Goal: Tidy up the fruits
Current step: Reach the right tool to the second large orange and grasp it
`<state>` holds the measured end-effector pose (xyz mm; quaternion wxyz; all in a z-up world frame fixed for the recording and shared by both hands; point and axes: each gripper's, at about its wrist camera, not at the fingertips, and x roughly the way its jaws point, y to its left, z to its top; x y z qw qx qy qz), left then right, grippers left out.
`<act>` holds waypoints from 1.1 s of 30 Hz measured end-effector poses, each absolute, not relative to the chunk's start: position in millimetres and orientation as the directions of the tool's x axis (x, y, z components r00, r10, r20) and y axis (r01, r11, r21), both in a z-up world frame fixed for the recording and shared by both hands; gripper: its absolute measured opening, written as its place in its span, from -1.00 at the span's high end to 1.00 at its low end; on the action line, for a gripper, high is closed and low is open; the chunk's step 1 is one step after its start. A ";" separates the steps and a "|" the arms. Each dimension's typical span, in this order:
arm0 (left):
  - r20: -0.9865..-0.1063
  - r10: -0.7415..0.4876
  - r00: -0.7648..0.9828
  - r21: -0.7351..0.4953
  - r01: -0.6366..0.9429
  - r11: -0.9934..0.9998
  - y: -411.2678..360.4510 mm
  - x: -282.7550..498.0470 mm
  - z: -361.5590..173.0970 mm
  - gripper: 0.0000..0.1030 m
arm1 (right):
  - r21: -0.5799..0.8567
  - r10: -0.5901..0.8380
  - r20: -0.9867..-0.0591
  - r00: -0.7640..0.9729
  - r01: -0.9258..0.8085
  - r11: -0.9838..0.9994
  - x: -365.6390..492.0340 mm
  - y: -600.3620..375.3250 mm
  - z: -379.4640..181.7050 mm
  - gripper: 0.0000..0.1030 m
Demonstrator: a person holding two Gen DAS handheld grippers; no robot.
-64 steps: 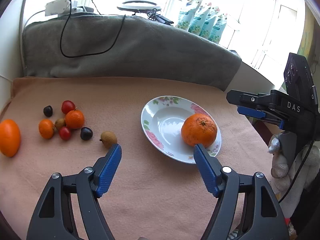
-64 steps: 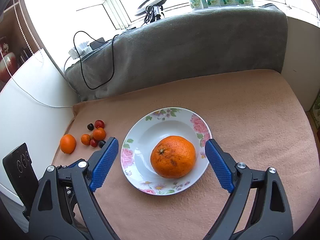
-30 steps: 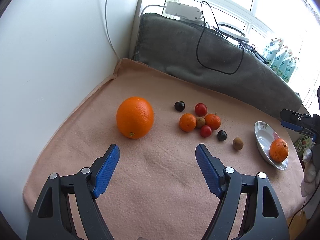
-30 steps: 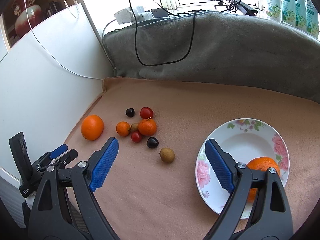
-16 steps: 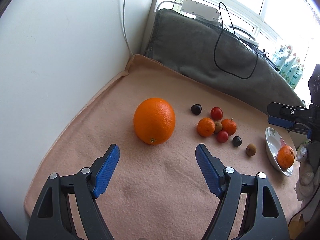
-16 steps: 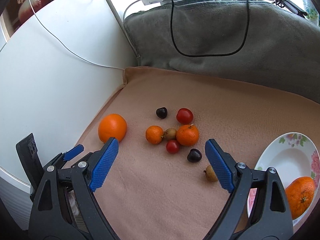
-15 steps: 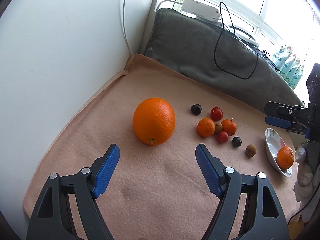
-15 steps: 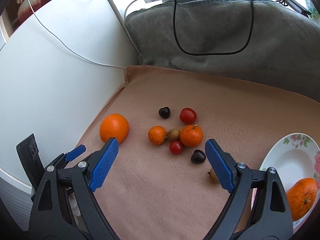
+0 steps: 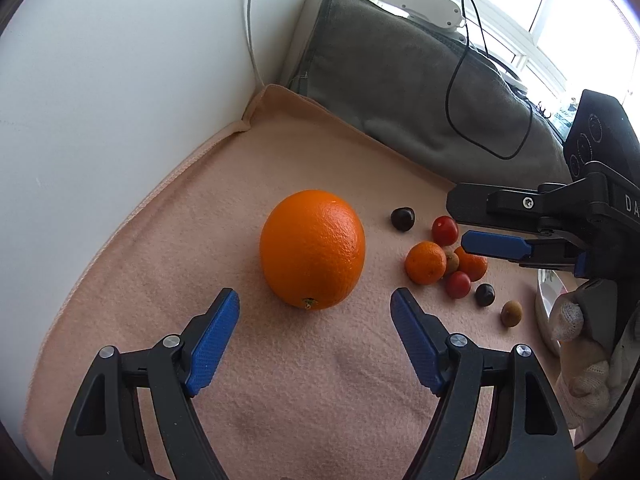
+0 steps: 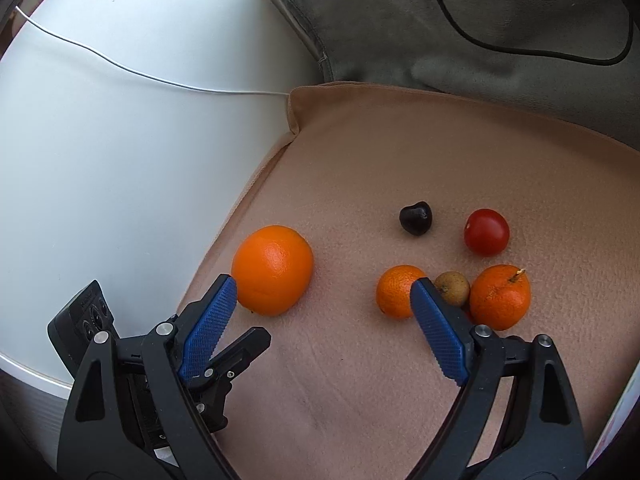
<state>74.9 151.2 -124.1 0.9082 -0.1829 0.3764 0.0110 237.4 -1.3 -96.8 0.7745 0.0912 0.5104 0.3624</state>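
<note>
Compared with two seconds ago, when both grippers hung over the plate [image 9: 545, 308] with one orange already in it, both have swung over to the loose fruit, and in the last half second the left gripper [image 9: 315, 318] has closed in on the large orange [image 9: 312, 249], which now sits just ahead of its blue pads, centred between them. Its jaws stand wide apart with nothing in them, and the fruit is not yet touched. The right gripper [image 10: 323, 307] is likewise spread wide and empty, hovering near the cluster to the right of the large orange: a small mandarin [image 10: 397, 290], a brown longan [image 10: 453, 288], a stemmed mandarin [image 10: 500, 297], a red cherry tomato [image 10: 486, 231] and a dark cherry [image 10: 416, 218] (a few more small fruits lie beyond, toward the plate). This likely means the next pick is beginning, with most of the sorting still ahead; the large orange is wide for the jaws, so the grasp probably needs to go across its middle. Everything rests on a soft peach blanket [image 9: 280, 380], which should keep round fruit from rolling. Left of the large orange rises a white wall [image 9: 120, 80]; behind it a grey cushion [image 9: 400, 88] carries a black cable [image 9: 460, 88] below a bright window.
</note>
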 end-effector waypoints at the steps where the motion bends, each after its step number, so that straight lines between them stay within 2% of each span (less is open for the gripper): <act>1: -0.689 -0.120 0.715 -0.326 -0.158 0.932 151.7 76.6 -124.6 -0.52 | 0.524 0.662 -0.722 0.201 -0.465 0.713 239.2 2.3 -99.1 -0.76; 12: -0.684 -0.172 0.709 -0.398 -0.165 0.903 164.3 88.8 -129.6 -0.40 | 0.601 0.702 -0.706 0.092 -0.447 0.662 253.7 37.3 -119.4 -0.76; 16: -0.686 -0.177 0.705 -0.398 -0.161 0.903 165.2 93.4 -131.9 -0.38 | 0.617 0.708 -0.703 0.072 -0.433 0.657 256.9 45.8 -126.1 -0.64; 19: -0.686 -0.181 0.705 -0.403 -0.161 0.901 166.2 94.5 -132.8 -0.31 | 0.614 0.706 -0.705 0.066 -0.440 0.655 257.6 52.8 -128.4 -0.63; 24: -0.686 -0.185 0.704 -0.407 -0.160 0.899 166.4 96.1 -133.7 -0.31 | 0.616 0.705 -0.707 0.061 -0.436 0.656 261.4 60.0 -131.3 -0.63; 28: -0.687 -0.190 0.702 -0.411 -0.160 0.897 167.5 98.8 -135.2 -0.22 | 0.619 0.703 -0.710 0.047 -0.434 0.655 264.9 65.9 -135.2 -0.41; 33: -0.683 -0.193 0.705 -0.406 -0.146 0.902 166.0 101.5 -134.9 -0.16 | 0.616 0.703 -0.709 0.046 -0.443 0.651 263.3 70.4 -136.4 -0.36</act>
